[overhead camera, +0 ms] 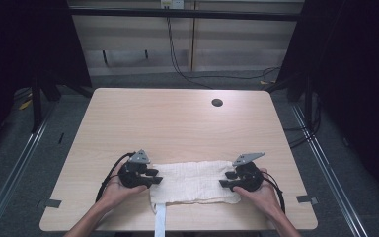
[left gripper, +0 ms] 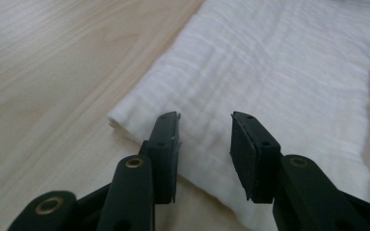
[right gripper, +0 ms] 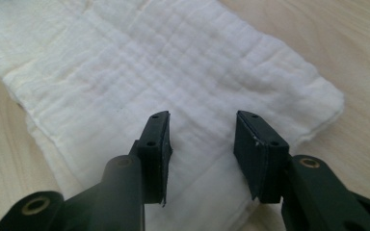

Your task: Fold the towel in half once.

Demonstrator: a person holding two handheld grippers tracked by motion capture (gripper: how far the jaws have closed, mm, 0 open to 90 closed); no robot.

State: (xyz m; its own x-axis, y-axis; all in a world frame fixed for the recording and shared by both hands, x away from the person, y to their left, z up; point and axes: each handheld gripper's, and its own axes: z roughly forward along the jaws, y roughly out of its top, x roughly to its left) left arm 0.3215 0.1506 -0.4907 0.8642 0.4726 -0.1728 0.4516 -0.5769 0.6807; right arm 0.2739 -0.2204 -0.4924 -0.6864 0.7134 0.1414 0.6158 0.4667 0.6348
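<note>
A folded white cloth [overhead camera: 193, 182] lies flat near the table's front edge, with a white strip hanging over that edge. My left gripper [overhead camera: 153, 177] sits at the cloth's left end, held in the person's left hand. Its jaws stand open just above the cloth [left gripper: 279, 72], with nothing between them at the left gripper [left gripper: 204, 126]. My right gripper [overhead camera: 225, 178] sits at the cloth's right end, held in the right hand. It is open too, the right gripper [right gripper: 201, 126] hovering over the cloth [right gripper: 139, 72] near its end, nothing gripped.
The light wooden table [overhead camera: 177, 123] has a round cable hole [overhead camera: 217, 102] at the back right. Grey tape marks [overhead camera: 53, 203] sit near the front corners. Cables run along the floor behind the table.
</note>
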